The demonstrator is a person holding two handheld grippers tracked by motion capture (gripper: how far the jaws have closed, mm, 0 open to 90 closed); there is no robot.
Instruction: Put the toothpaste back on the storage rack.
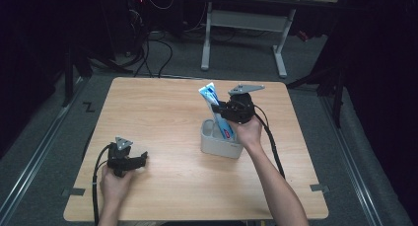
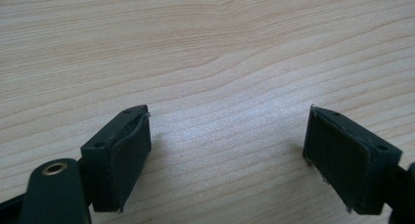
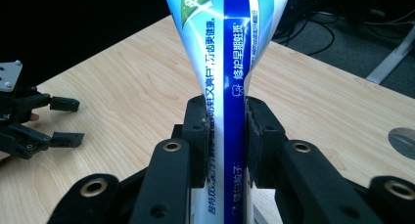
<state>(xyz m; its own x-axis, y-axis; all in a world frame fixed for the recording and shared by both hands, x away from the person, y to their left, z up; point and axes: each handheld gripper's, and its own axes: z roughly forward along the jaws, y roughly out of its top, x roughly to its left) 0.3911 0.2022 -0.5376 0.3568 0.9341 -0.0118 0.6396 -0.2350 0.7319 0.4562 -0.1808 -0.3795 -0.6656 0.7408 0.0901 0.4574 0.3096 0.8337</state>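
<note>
The right gripper (image 3: 227, 131) has its jaws clamped on the toothpaste tube (image 3: 230, 57), which stands tall, its low end in the grey cup (image 1: 219, 146) below. The left gripper (image 2: 227, 150) has its jaws apart, far off.

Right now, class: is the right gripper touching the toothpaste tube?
Touching. The right gripper view shows the right gripper with both pads pressed against the toothpaste tube, pinching it flat.

A square, light wooden table (image 1: 162, 112) with rounded corners stands on a grey floor (image 1: 315, 68). One thing rests directly on it — a small, pale grey, rounded plastic holder (image 1: 219, 144), just right of the table's middle. The tabletop around the holder is bare wood grain.
</note>
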